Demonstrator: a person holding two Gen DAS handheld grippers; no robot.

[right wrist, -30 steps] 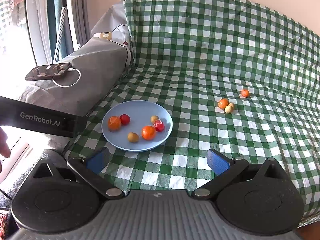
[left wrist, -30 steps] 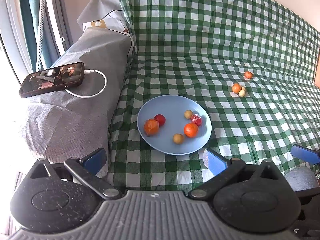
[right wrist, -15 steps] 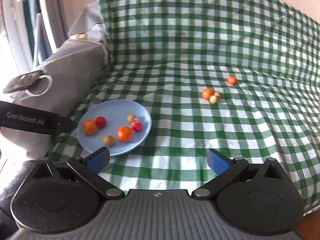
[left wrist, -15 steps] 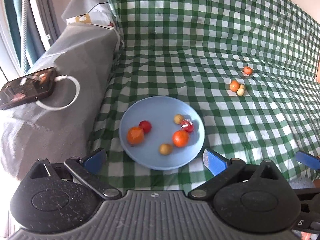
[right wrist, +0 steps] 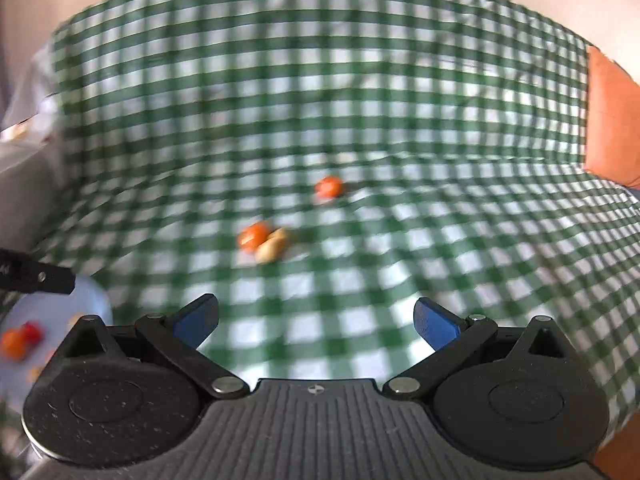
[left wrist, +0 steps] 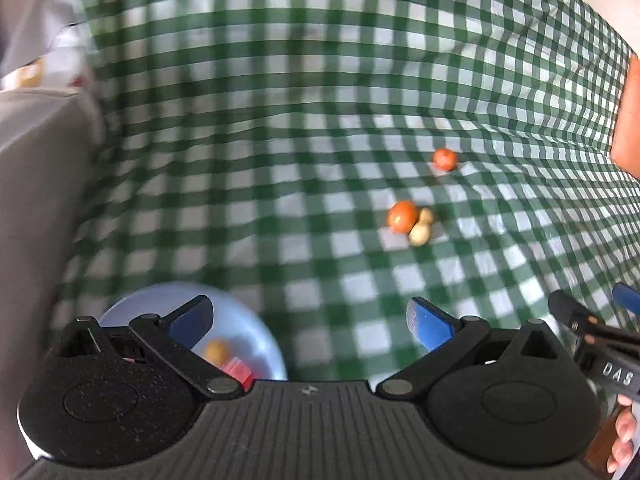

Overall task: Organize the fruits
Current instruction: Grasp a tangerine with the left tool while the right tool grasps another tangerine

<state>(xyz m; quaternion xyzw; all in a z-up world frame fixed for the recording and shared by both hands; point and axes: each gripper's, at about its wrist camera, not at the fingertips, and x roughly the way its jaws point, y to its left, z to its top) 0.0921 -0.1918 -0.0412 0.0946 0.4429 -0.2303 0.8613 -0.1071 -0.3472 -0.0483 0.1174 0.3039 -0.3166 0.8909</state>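
Both the left gripper (left wrist: 308,320) and right gripper (right wrist: 316,318) are hovering with fingers apart, empty, short of the orange (right wrist: 254,236) beyond the plate (left wrist: 256,332).

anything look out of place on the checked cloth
Yes: some fruit lies loose on the checked cloth, away from the blue plate that holds the rest. An orange fruit sits against two pale ones, and a smaller orange one lies alone beyond. Nothing looks spilled or damaged.
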